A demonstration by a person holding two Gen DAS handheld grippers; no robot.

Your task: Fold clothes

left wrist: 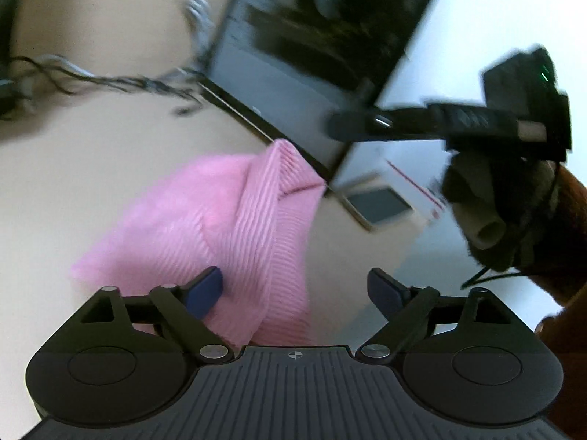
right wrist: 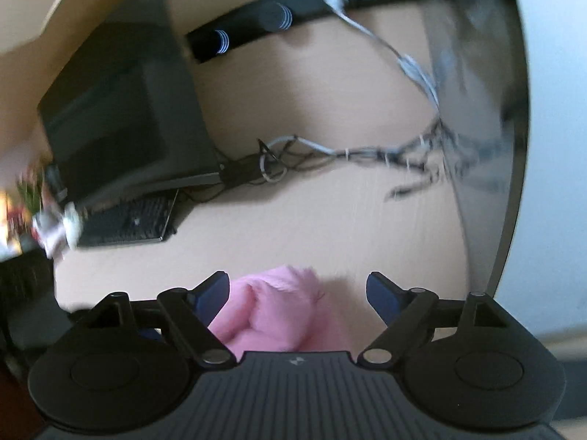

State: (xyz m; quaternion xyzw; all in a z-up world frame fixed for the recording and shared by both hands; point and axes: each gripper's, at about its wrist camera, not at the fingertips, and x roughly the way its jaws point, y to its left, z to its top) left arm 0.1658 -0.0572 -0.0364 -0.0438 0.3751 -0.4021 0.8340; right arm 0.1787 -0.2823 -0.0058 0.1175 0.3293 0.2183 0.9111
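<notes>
while both views are smearing with motion, the pink knit garment [left wrist: 227, 227] is lying bunched on the pale table [left wrist: 73, 168], near the edge by the dark monitor [left wrist: 293, 66]. the left hand-held gripper [left wrist: 295, 289] is standing released, fingers spread over the ribbed hem; the right hand-held gripper [right wrist: 297, 293] is likewise gaping, gripping nothing. the knit is probably handling soft, light and limp, so the ribbed hem is looking like the firmest hold. its near part is hiding under both gripper bodies; its full outline is unclear.
</notes>
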